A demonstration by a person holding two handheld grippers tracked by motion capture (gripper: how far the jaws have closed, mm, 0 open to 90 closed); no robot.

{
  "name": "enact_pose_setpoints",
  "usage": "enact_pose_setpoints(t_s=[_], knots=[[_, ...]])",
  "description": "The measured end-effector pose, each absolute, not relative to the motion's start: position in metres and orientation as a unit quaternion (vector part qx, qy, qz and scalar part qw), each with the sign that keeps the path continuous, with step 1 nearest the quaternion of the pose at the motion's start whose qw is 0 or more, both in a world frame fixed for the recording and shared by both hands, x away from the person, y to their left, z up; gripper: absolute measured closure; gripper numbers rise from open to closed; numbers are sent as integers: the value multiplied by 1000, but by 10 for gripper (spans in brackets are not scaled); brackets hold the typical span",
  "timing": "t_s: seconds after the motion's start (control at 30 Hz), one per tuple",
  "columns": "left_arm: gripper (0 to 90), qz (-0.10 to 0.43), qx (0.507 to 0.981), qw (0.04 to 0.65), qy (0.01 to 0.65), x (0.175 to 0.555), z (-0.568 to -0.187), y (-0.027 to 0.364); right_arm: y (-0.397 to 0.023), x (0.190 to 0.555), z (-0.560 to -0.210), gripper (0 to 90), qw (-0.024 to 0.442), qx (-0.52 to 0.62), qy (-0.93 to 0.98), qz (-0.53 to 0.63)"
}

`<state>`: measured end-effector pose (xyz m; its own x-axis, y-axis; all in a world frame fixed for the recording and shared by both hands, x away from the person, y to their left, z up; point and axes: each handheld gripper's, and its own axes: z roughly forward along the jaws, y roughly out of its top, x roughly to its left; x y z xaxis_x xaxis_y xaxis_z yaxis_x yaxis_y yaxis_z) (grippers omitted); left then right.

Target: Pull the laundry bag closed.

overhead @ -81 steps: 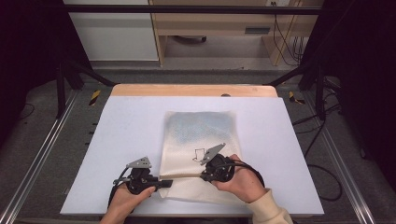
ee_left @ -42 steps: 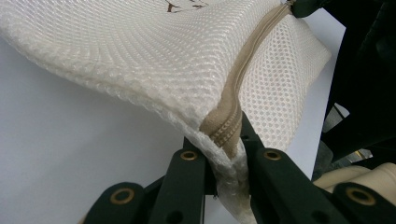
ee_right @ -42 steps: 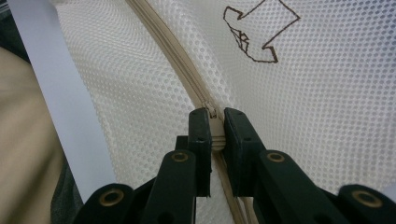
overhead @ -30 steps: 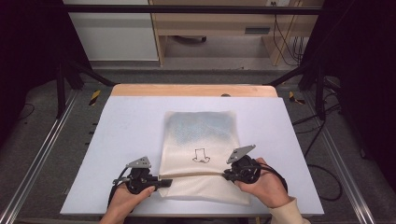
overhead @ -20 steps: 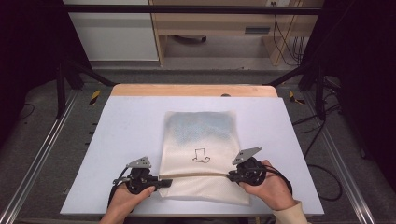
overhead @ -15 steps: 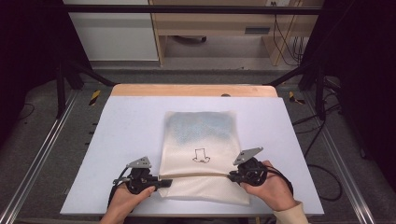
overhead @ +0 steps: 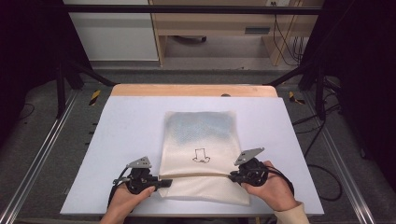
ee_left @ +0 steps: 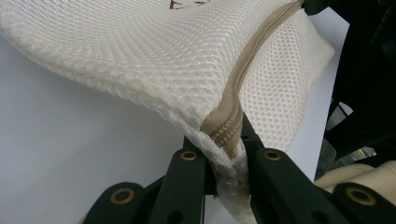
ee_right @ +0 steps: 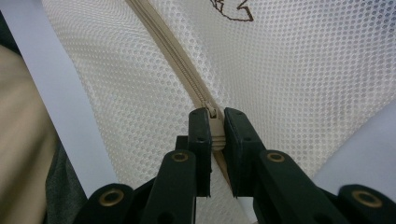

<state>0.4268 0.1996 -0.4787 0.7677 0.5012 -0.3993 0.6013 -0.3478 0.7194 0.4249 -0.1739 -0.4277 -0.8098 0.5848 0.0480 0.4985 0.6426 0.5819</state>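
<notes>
High view, item one: a cream mesh bag lying flat on the white table, its long axis running away from me, a small dark arrow-like print near its middle and a bluish tint toward the far end. Item two: a tan zipper crossing the bag's near end from side to side. Item three: my left gripper, at the bag's left edge where the zipper ends; in the left gripper view its jaws are clamped narrow on the bag's corner, zipper tape and mesh pinched between them, that corner lifted slightly off the table. Item four: my right gripper, at the bag's right side on the zipper line; in the right gripper view its jaws are closed tight on the zipper pull, with zipper running away beyond it. Step in hand, as I judge it: bag anchored at one end, slider gripped at the other, ready for the zipper to be run. Next move calls for holding my left grip firm as the anchor and drawing the pull straight along the zipper line, low and level, so the mesh does not bunch or slip free. I cannot tell from these views whether the teeth are meshed.
</notes>
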Motion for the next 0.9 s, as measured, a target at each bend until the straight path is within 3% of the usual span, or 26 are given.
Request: enact_pose_setpoints(t_s=[0.9], knots=[[846,-52,821,461,334,426,-478,199,-181,423,-429,819,73,307,902,294]])
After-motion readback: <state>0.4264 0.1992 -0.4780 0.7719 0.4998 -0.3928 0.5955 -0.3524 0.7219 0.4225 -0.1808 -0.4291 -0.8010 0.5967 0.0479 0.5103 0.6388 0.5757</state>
